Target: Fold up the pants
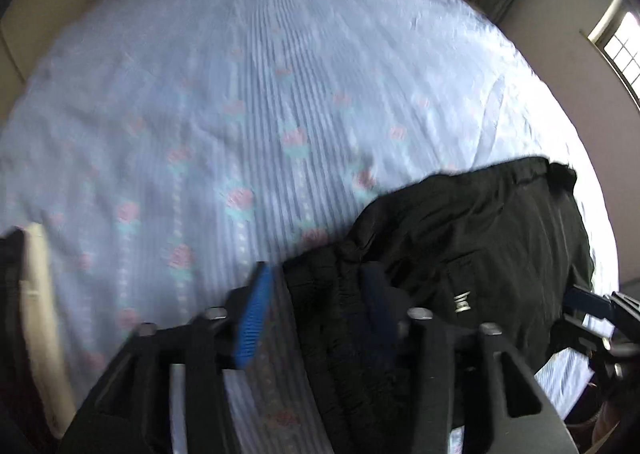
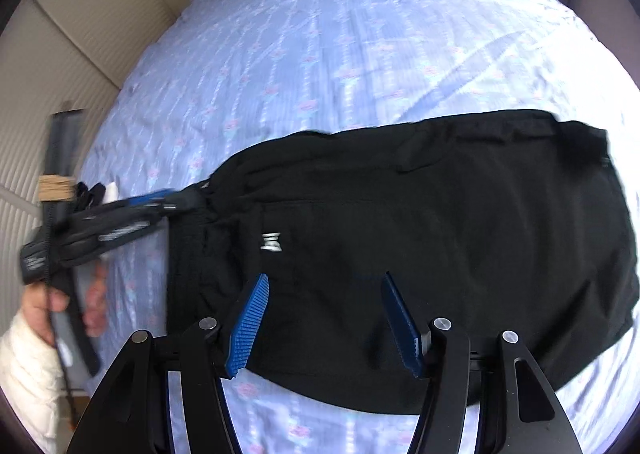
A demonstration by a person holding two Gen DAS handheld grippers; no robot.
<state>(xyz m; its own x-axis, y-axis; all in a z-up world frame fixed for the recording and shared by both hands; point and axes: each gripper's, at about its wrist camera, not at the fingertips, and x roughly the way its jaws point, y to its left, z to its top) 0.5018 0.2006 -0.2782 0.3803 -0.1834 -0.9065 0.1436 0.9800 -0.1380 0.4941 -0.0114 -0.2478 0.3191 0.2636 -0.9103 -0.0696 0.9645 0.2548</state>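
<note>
Black pants (image 2: 420,238) lie folded in a wide block across the blue flowered bedsheet (image 2: 320,54), with a small white logo (image 2: 271,243) near their left end. My right gripper (image 2: 324,310) is open just above the pants' near edge, holding nothing. My left gripper (image 1: 316,306) has its blue pads apart, with the bunched end of the pants (image 1: 460,238) lying between them; it also shows in the right wrist view (image 2: 176,202) at the pants' left end. The right gripper's tip shows at the left wrist view's right edge (image 1: 592,306).
The bed's sheet (image 1: 240,94) fills most of both views. A cream wardrobe wall (image 2: 72,54) runs along the bed's left side. A window (image 1: 624,46) is at the right. The person's hand in a white sleeve (image 2: 28,342) holds the left gripper's handle.
</note>
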